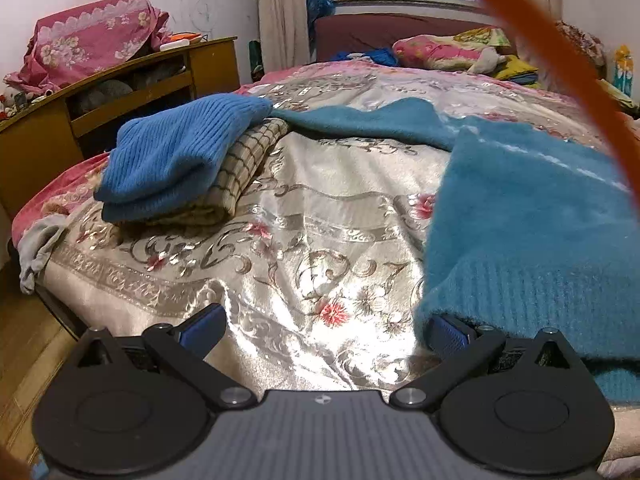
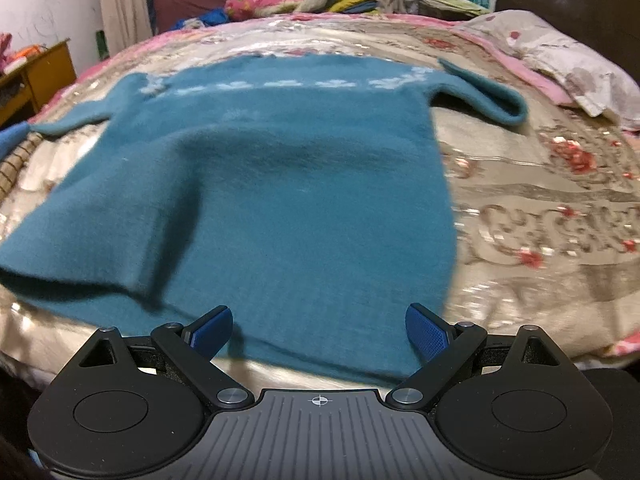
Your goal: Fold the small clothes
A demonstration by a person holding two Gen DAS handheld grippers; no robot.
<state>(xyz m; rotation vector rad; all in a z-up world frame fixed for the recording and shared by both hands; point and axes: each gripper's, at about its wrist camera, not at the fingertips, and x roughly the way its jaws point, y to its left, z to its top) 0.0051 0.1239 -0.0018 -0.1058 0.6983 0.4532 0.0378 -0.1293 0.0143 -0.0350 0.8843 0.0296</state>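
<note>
A teal fuzzy sweater [image 2: 280, 184] lies spread on the bedspread [image 2: 540, 200], sleeves out to both sides, its left side folded over. It also shows in the left wrist view [image 1: 528, 232] at the right. My right gripper [image 2: 320, 334] is open and empty over the sweater's near hem. My left gripper [image 1: 326, 334] is open and empty above the bedspread [image 1: 304, 240], its right finger [image 1: 448, 334] at the sweater's left hem corner. A folded blue ribbed knit [image 1: 180, 156] sits on a folded checked cloth [image 1: 244, 168] at the left.
A wooden desk [image 1: 132, 92] with pink cloth stands left of the bed. Pillows and bedding [image 1: 452, 52] are piled at the headboard. An orange cord [image 1: 560, 64] crosses the left wrist view. A grey garment [image 1: 38, 248] hangs off the bed's left edge.
</note>
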